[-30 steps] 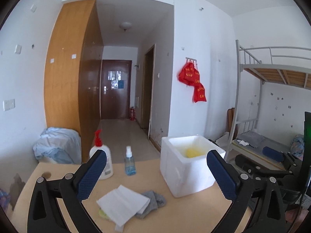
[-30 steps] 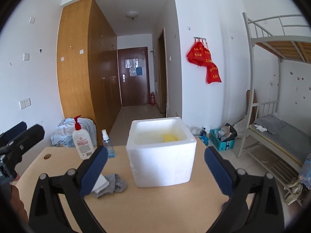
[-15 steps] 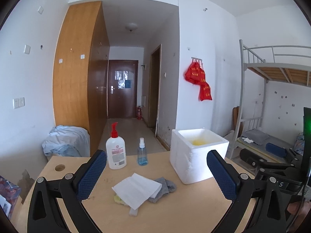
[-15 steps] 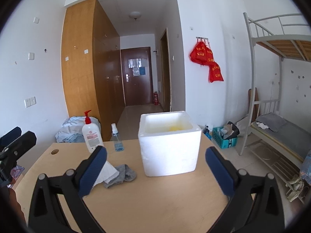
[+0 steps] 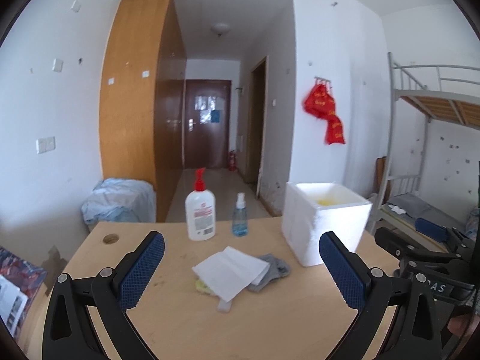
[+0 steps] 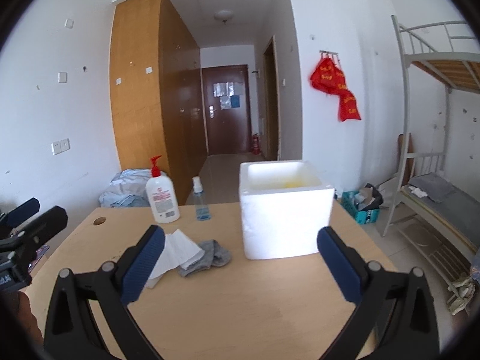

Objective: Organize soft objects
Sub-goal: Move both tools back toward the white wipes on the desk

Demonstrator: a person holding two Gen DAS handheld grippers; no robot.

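In the left wrist view, the left gripper (image 5: 241,265) stood wide and held nothing above the near part of the wooden table (image 5: 300,324). Just beyond and between its fingers lay a small heap: a folded white cloth (image 5: 229,270) on top, a grey sock (image 5: 274,270) tucked under its right edge, and a yellowish scrap (image 5: 202,286) showing at its near left. All looked light and limp, so they would likely sag and slide; a pinch on the cloth's thicker folded edge or the sock's bunched middle seemed safest. The white foam box (image 5: 318,228), with something yellow inside, stood to the right of the heap, and a pump bottle (image 5: 200,214) and a blue spray bottle (image 5: 240,220) stood farther off. In the right wrist view, the right gripper (image 6: 240,262) was likewise spread wide and empty, the foam box (image 6: 285,213) ahead of it toward its right finger, while the cloth (image 6: 177,253) and sock (image 6: 213,258) lay just beside its left finger (image 6: 144,265).
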